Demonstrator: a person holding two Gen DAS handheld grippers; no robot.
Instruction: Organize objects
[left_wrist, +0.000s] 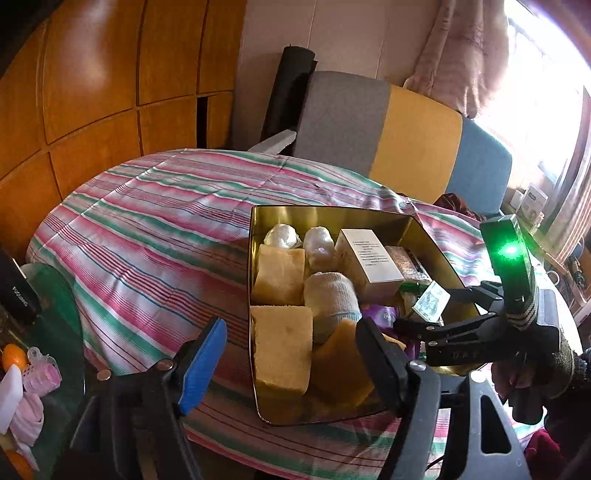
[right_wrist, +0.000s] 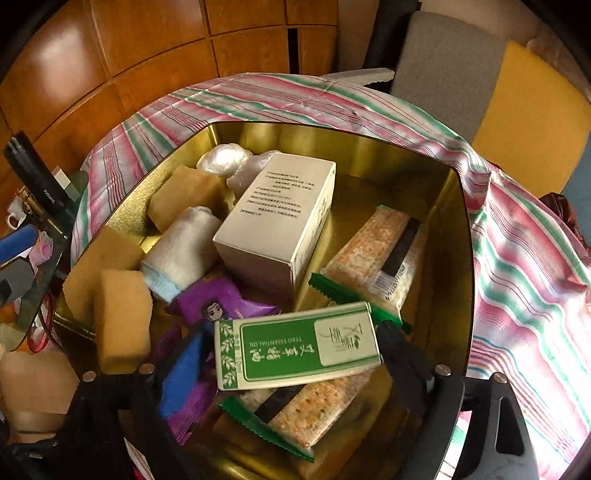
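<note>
Hovering over gold tin (left_wrist: 325, 214): left gripper (left_wrist: 291, 354) fingers wide, empty; right gripper (right_wrist: 291, 354) fingers spread around green-white box (right_wrist: 299, 345), contact unclear.

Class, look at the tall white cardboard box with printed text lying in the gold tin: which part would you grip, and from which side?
Grip the white cardboard box across its two long narrow sides, coming down from above. It lies tilted with its printed broad face up, on top of the other things in the gold tin. The rolled white towel crowds its left side, so set the fingers nearer its far end, probably.
</note>
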